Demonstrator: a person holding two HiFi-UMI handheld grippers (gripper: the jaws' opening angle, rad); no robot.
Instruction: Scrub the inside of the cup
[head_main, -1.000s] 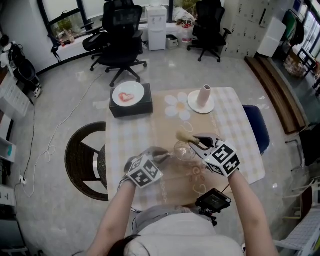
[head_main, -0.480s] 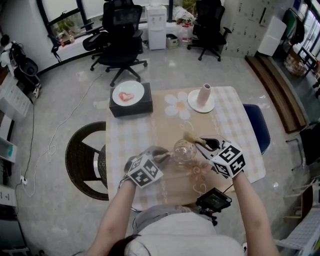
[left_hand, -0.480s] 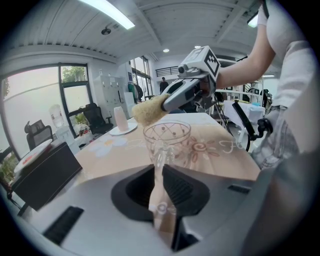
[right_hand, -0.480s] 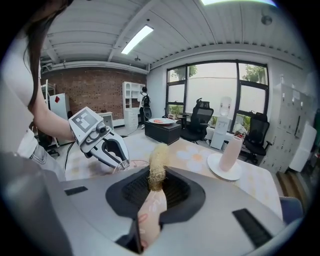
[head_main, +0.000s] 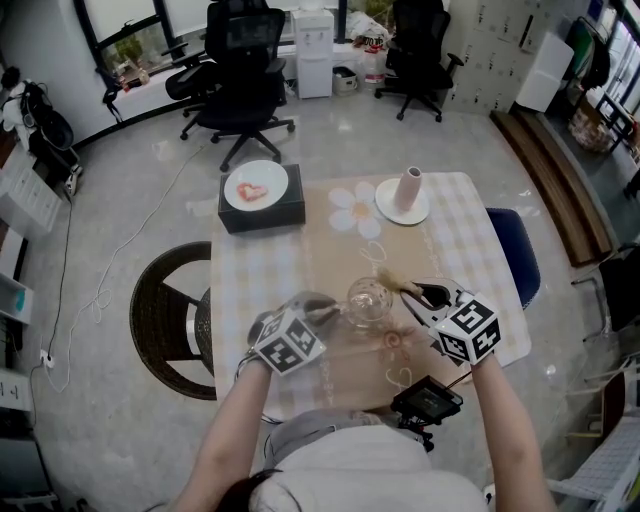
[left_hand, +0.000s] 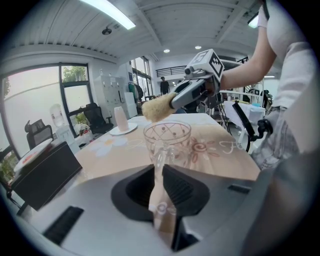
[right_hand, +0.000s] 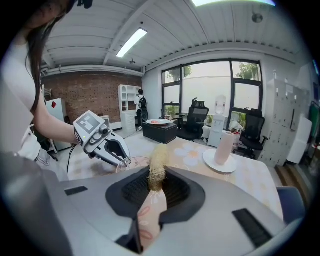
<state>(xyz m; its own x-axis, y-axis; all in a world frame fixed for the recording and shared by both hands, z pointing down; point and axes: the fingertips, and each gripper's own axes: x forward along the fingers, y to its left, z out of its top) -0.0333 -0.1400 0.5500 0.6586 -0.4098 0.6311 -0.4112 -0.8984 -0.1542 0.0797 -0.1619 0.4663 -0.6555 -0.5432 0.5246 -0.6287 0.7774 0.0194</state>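
Observation:
A clear glass cup (head_main: 368, 300) with a painted pattern stands upright on the tablecloth. My left gripper (head_main: 322, 316) is shut on the cup's handle (left_hand: 159, 162), seen close up in the left gripper view with the cup's bowl (left_hand: 167, 136) just beyond the jaws. My right gripper (head_main: 417, 293) is shut on the handle of a straw-coloured brush (right_hand: 156, 167). The brush's bristles (head_main: 391, 281) hover just right of the cup's rim, outside it. In the left gripper view the bristles (left_hand: 157, 108) sit above and behind the rim. The right gripper view shows my left gripper (right_hand: 111, 147) and the cup's rim (right_hand: 132, 161).
A black box (head_main: 262, 213) carrying a white plate stands at the table's far left. A pink cylinder on a white plate (head_main: 406, 194) stands far right. A wicker chair (head_main: 168, 320) sits left of the table (head_main: 480, 250), a blue stool (head_main: 516, 256) right, a black device (head_main: 427, 402) at the near edge.
My right gripper has moved to the right with the brush, so the bristles have gone from over the cup's rim to beside it. The left gripper and the cup have stayed still.

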